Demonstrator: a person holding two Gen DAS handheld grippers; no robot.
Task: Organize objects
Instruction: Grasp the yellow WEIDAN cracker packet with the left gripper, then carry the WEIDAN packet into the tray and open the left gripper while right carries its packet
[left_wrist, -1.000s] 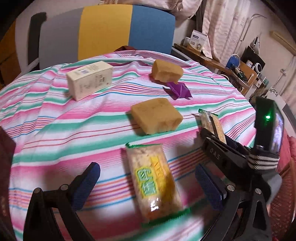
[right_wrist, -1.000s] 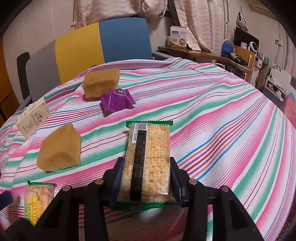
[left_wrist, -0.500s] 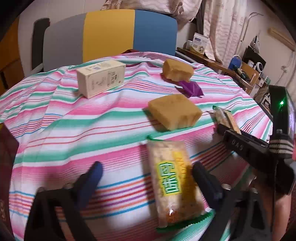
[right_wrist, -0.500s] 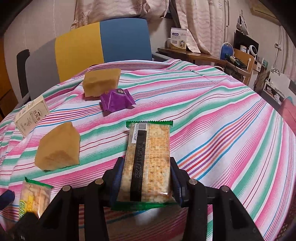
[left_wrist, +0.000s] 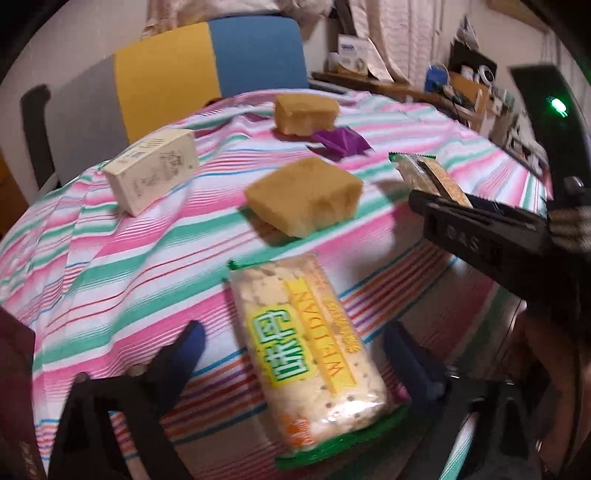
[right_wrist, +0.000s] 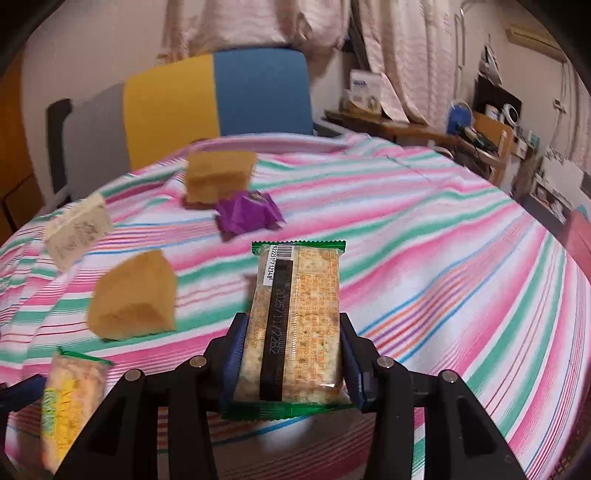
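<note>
Your left gripper (left_wrist: 295, 365): two black plastic arms, angular and matte, each ending in a dark blue rubbery pad; edges blurred in this view

Your right gripper (right_wrist: 291, 358): black linkage frame in ribbed struts, four round silver screw heads across the arms, blue pads with fine ridged edges lining the inner faces of the fingers (right_wrist: 234, 354). Seen from your left camera, the same unit (left_wrist: 480, 240) shows a long black body embossed with pale letters, a striped black-and-white strap around its rear, and a dark housing above carrying a lit green lamp

Your skin: a patch of bare forearm at the lower right edge of the left view
</note>
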